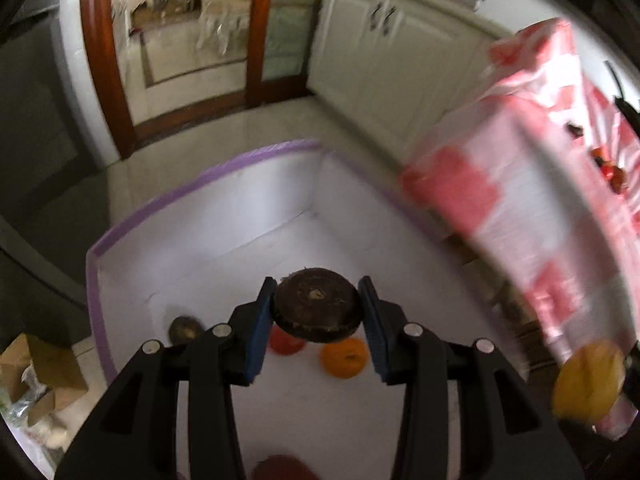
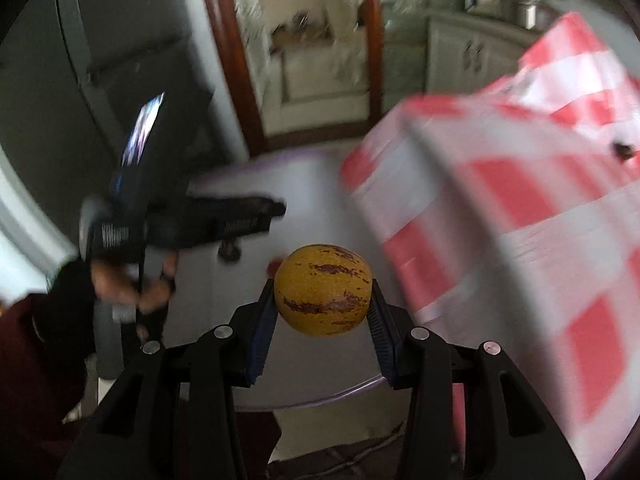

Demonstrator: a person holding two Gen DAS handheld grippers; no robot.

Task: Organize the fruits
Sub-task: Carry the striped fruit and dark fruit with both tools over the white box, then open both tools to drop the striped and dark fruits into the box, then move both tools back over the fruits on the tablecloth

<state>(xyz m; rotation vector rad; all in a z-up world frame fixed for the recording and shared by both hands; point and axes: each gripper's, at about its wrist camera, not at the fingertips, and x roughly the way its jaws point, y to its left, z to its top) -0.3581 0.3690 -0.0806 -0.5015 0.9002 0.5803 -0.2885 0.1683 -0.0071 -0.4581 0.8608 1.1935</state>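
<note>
My left gripper (image 1: 317, 312) is shut on a dark brown round fruit (image 1: 318, 304), held above a white box with a purple rim (image 1: 192, 188). On the box floor lie an orange fruit (image 1: 345, 358), a red fruit (image 1: 285, 344), a dull brown fruit (image 1: 186, 330) and another red fruit (image 1: 280, 468) at the bottom edge. My right gripper (image 2: 323, 300) is shut on a yellow fruit with purple streaks (image 2: 323, 290), which also shows as the yellow fruit (image 1: 588, 380) at the right of the left wrist view. The left gripper (image 2: 200, 220) hangs over the box (image 2: 304, 176), held by a hand (image 2: 128, 280).
A table draped in a red-and-white checked cloth (image 1: 520, 184) stands right of the box, with small red fruits (image 1: 608, 168) on top. White kitchen cabinets (image 1: 380, 52) and a wooden door frame (image 1: 100, 60) lie beyond. A cardboard box (image 1: 44, 376) sits on the floor at left.
</note>
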